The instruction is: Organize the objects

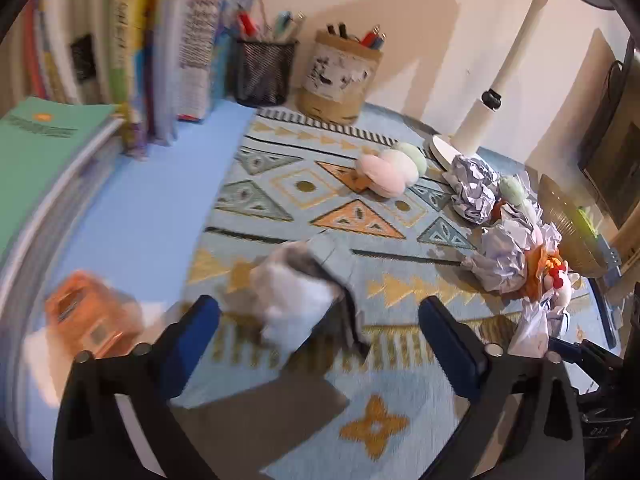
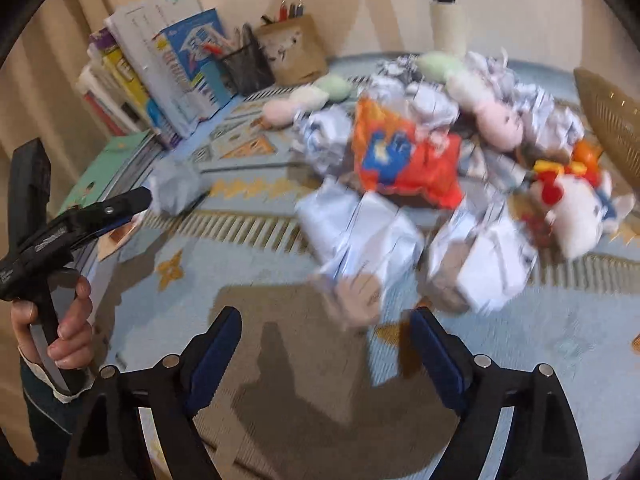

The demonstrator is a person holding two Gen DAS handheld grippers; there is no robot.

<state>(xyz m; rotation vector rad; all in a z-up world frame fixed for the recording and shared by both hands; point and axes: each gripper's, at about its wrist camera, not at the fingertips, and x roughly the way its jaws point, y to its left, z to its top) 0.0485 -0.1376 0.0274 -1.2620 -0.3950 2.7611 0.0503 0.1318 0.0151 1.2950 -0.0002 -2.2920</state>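
Key relation: crumpled paper ball lies just ahead of the left gripper, between the lines of its two blue pads and a little toward the left pad; it is roughly round, so no long axis to line up with.
Left gripper: jaws spread wide, nothing pinched; the ball is blurred (camera or ball in motion, cannot tell which), and the pads do not press it.
Right gripper: also spread wide and empty; a larger crumpled paper wad sits just beyond its tips, a second wad near it to the right.
Nearer hand: left for the lone ball, right for the pile.
Pile: paper wads, an orange snack bag, a white plush toy and pastel plush pieces heaped together on the right side of the mat.
Likely goal: woven basket at the far right edge, judged the place for the scrap paper.
Surface: light-blue patterned mat over a plain blue desk.
Room: upright books, a mesh pen cup and a paper-wrapped pen holder stand against a cream wall; a lamp post rises behind.
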